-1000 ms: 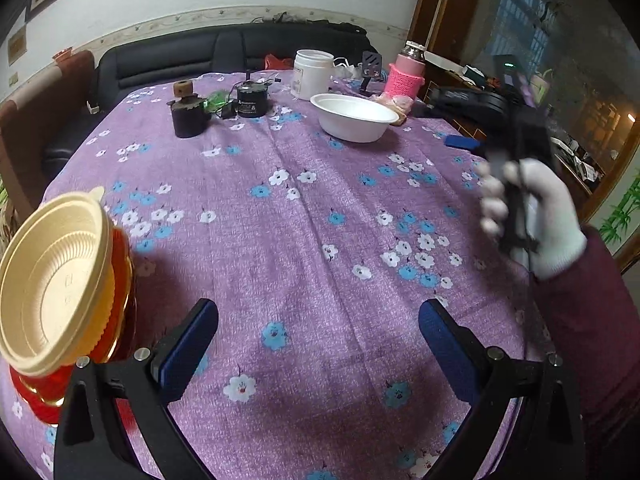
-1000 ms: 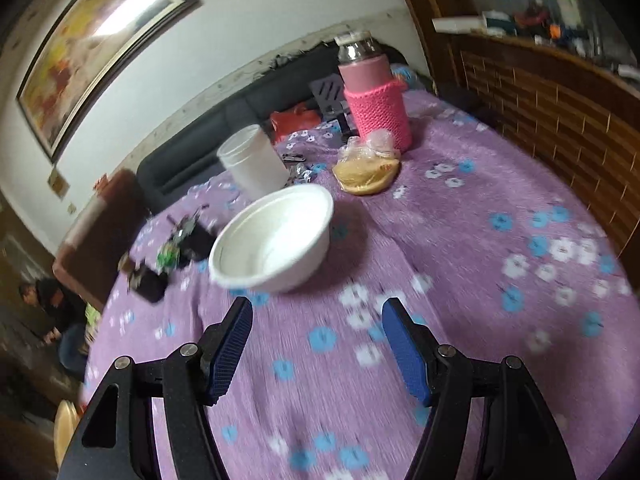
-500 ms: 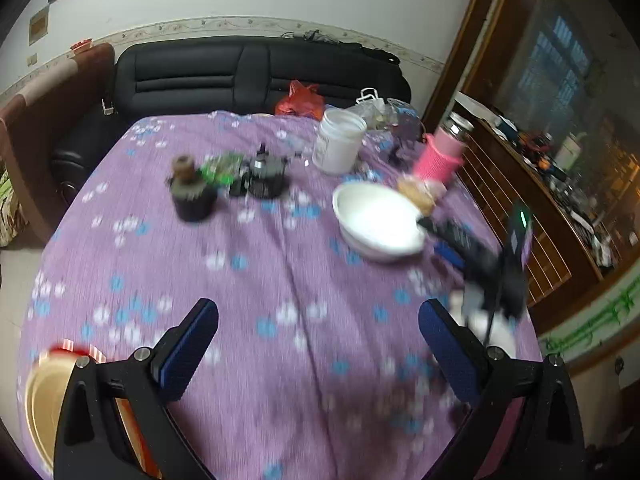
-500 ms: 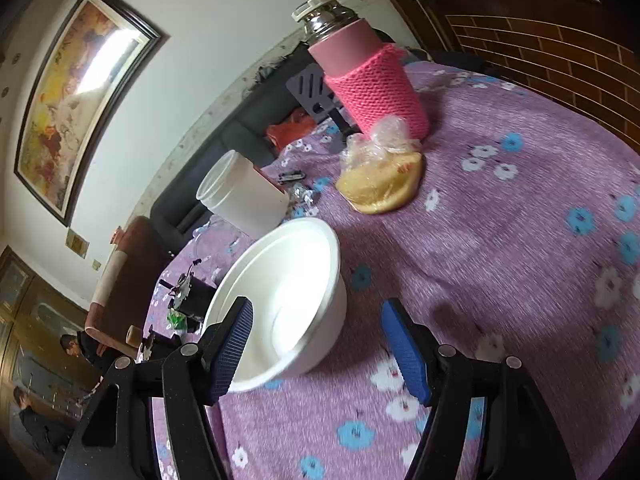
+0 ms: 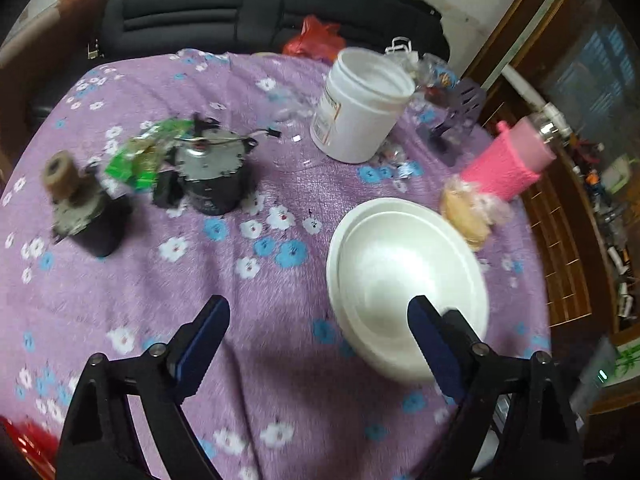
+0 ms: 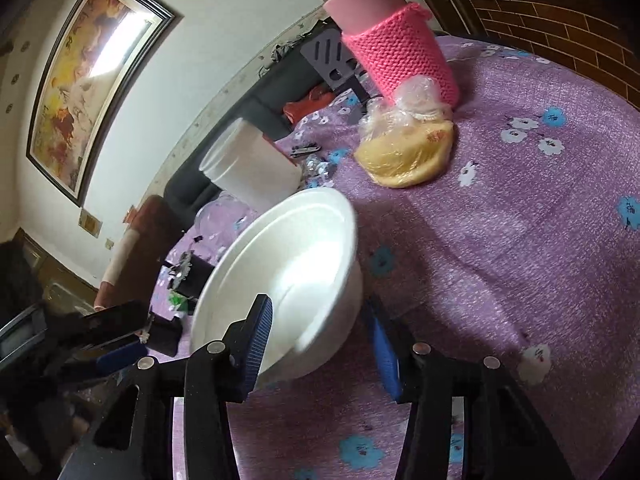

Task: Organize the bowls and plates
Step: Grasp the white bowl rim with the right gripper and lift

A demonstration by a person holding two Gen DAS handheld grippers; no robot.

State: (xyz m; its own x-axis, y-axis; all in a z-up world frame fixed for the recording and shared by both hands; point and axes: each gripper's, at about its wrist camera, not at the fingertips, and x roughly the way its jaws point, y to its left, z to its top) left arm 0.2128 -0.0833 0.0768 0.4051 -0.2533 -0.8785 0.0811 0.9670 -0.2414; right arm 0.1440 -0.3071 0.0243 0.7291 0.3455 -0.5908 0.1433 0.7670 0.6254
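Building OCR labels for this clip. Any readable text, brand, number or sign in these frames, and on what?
No text can be read.
White jar: label with orange and dark print on its side, too blurred to read.
Green packet: print blurred, unreadable.
Painting: no legible writing.
Bowl, pink flask: no markings seen.

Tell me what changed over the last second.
Both grippers closed in on the white bowl. The right gripper now has one finger inside the rim and one outside, jaws still open. The left gripper swung away from the yellow and red dishes. Bowl, white jar and pink bottle stayed put.
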